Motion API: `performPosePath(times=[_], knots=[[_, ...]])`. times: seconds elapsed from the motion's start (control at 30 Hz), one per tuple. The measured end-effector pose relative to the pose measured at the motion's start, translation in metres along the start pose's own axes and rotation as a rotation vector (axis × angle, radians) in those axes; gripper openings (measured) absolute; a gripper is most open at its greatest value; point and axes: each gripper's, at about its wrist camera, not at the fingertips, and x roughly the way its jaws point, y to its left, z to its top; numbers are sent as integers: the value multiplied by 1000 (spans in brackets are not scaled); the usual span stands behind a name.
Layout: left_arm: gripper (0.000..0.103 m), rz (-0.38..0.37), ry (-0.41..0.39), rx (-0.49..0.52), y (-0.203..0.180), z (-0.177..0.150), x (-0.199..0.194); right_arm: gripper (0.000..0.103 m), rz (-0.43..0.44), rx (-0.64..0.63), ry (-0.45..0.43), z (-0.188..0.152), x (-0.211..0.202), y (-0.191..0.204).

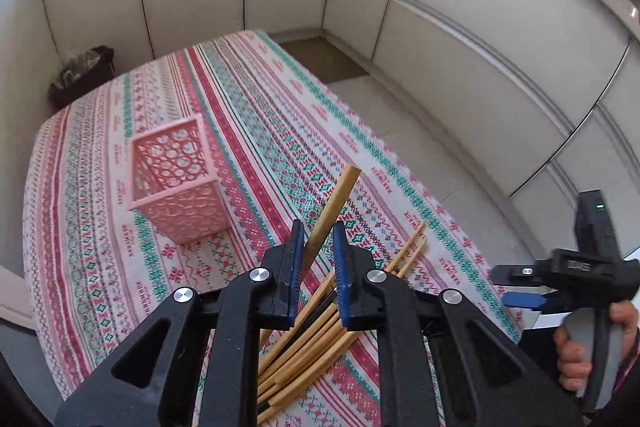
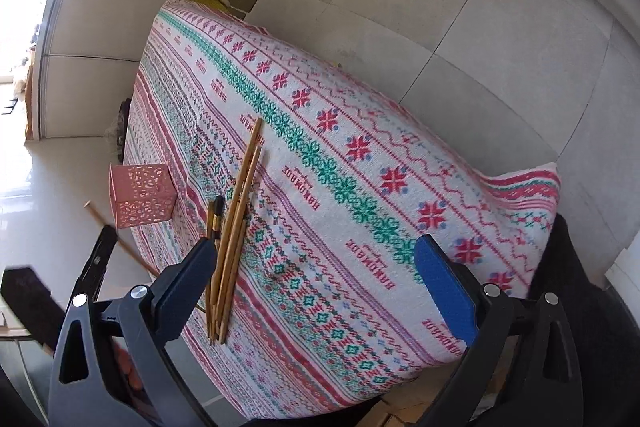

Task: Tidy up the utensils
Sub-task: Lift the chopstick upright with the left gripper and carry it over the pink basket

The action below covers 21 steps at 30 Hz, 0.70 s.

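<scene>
left tool (image 1: 316, 239) – clenched on one pale bamboo chopstick (image 1: 334, 205), raised for the pink perforated plastic holder (image 1: 176, 179) | right tool (image 2: 320, 263) – released, over remaining chopsticks (image 2: 236, 211) on patterned-cloth surface (image 2: 360, 167)

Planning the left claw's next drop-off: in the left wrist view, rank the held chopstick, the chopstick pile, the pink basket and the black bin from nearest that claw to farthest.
1. Held chopstick: between the left claw pads.
2. Chopstick pile: on the tablecloth just beneath the claw.
3. Pink basket: ahead, to the left, on the table.
4. Black bin: on the floor beyond the table's far left corner.
</scene>
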Motion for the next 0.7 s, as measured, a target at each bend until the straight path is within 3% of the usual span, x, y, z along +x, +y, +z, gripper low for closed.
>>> performPosePath(times=[0.2, 0.3, 0.37, 0.53, 0.7], knots=[[7, -53, -246, -82, 4, -15, -101, 90, -71, 16, -34, 8, 24, 32], [6, -84, -374, -101, 0, -23, -129, 78, -86, 27, -6, 14, 35, 42], [6, -106, -440, -102, -8, -18, -136, 63, -99, 20, 14, 18, 45, 49], [6, -199, -517, -97, -8, -17, -158, 47, -137, 4, -15, 22, 57, 67], [6, -231, -511, -84, -11, -27, -167, 46, -157, -4, -57, 20, 65, 80]])
